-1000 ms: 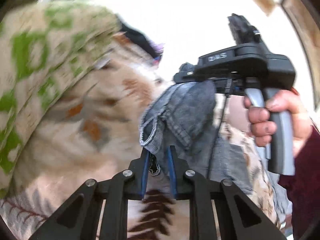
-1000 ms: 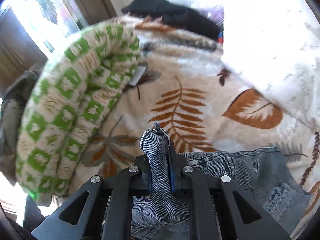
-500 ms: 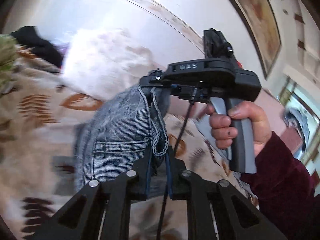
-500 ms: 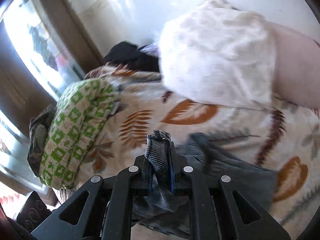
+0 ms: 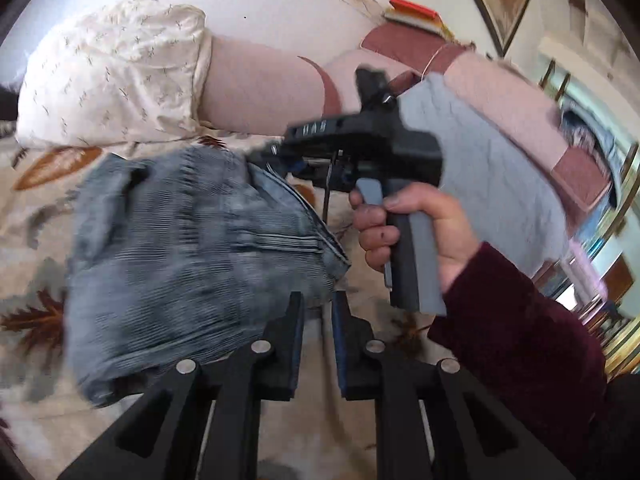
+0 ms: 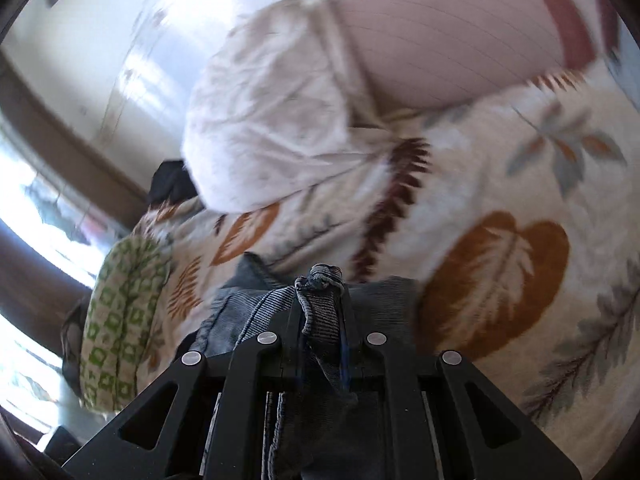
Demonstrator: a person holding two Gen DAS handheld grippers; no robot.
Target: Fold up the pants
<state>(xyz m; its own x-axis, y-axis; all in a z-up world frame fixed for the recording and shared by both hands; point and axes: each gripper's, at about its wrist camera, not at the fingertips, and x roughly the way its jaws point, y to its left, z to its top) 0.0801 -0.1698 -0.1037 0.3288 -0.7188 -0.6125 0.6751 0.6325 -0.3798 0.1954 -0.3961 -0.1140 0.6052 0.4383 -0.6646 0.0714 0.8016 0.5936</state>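
Note:
Grey-blue denim pants (image 5: 180, 260) hang spread above a leaf-print bedsheet (image 5: 36, 216). In the left wrist view, my left gripper (image 5: 318, 304) pinches a corner of the waistband at its very fingertips, with a narrow gap below. A hand (image 5: 404, 232) in a dark red sleeve holds my right gripper (image 5: 280, 158), which grips the far end of the same edge. The right wrist view shows my right gripper (image 6: 320, 300) shut on a bunched fold of the pants (image 6: 232, 312). Both views are blurred by motion.
A white pillow (image 5: 112, 80) and a pink bolster (image 5: 260, 92) lie at the bed's head. A grey cloth (image 5: 480, 168) lies beyond the hand. A green-patterned blanket (image 6: 120, 320) and a black garment (image 6: 172, 180) sit at the left by a bright window.
Both grippers have swung across the bed with the pants, away from the green blanket toward the pillows. The pants now hang wider between them. Both wrists have rolled.

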